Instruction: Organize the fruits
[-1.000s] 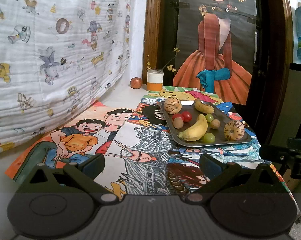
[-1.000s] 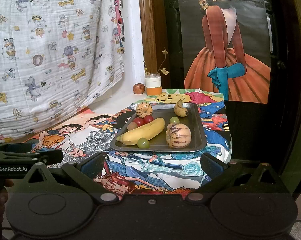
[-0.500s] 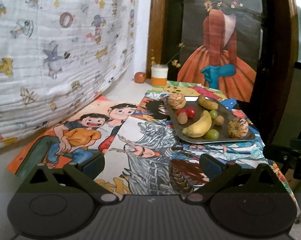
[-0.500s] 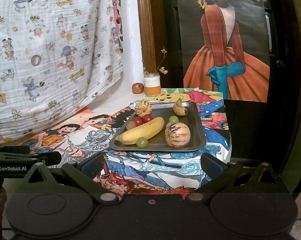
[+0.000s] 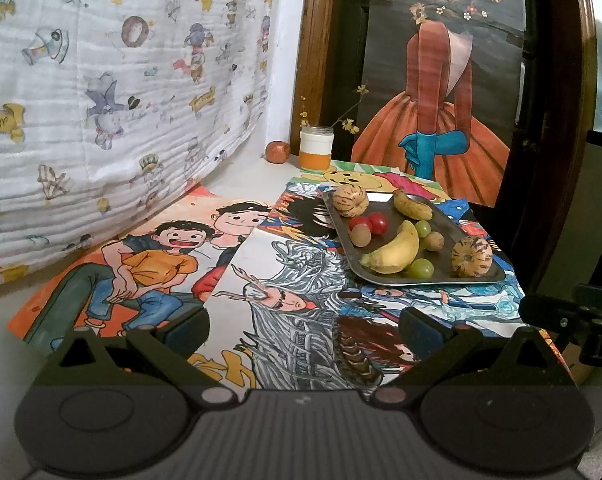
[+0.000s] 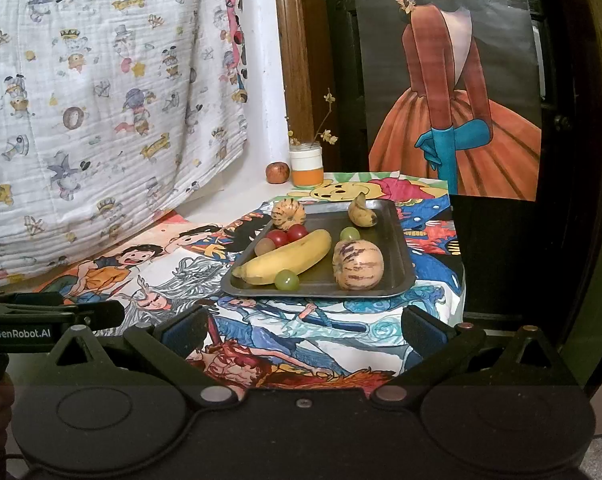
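Note:
A dark metal tray (image 5: 457, 236) (image 6: 399, 240) on the table holds a large yellow banana (image 5: 397, 250) (image 6: 289, 258), a small spotted banana (image 5: 413, 204) (image 6: 361, 212), two striped melons (image 5: 472, 257) (image 6: 357, 265), red tomatoes (image 5: 371, 223) (image 6: 287, 235), green grapes (image 5: 422, 268) (image 6: 287, 280) and brown round fruits (image 5: 360, 236). My left gripper (image 5: 303, 326) hovers open over the drawings, short and left of the tray. My right gripper (image 6: 303, 326) is open too, just in front of the tray. Both hold nothing.
Cartoon drawings (image 5: 149, 264) cover the tabletop. A white and orange jar (image 5: 317, 153) and a reddish fruit (image 5: 277, 152) stand at the back by a printed cloth (image 5: 101, 80). A painted poster (image 6: 453, 120) hangs behind. The table edge drops off right of the tray.
The left wrist view has swung left and back slightly, so the tray sits further right. The right gripper stays almost still. Both grippers remain open.

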The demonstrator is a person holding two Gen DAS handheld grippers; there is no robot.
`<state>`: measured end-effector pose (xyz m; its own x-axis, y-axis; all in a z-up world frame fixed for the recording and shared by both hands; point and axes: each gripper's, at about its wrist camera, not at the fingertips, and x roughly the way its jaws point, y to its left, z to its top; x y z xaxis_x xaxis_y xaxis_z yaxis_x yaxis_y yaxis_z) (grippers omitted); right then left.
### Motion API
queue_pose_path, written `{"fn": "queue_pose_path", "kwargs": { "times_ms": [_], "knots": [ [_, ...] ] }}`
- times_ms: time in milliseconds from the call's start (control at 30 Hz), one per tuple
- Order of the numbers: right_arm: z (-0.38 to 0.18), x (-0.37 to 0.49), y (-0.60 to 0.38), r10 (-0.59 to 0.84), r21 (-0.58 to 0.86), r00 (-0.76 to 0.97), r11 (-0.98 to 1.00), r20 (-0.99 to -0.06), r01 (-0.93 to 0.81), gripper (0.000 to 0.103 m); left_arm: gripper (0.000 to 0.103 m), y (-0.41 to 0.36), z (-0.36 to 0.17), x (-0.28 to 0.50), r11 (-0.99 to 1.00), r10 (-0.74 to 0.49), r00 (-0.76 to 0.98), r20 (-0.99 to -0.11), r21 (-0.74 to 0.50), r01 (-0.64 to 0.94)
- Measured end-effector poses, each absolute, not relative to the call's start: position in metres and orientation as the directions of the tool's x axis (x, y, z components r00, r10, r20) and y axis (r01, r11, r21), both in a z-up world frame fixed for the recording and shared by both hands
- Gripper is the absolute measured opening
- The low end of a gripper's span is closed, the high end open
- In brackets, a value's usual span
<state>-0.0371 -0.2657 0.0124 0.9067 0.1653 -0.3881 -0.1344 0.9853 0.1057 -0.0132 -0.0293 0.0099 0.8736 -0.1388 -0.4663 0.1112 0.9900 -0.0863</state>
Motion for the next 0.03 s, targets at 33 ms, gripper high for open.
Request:
{"fn": "queue_pose_path", "kwargs": {
  "times_ms": [33],
  "knots": [
    [0.0126, -0.0370, -0.2657, 0.165, 0.106, 0.907, 0.985, -0.388, -0.134, 0.102, 0.103, -0.0292, 0.0100, -0.0131, 0.990, -0.139, 0.874, -0.466, -0.086, 0.112]
  ]
}}
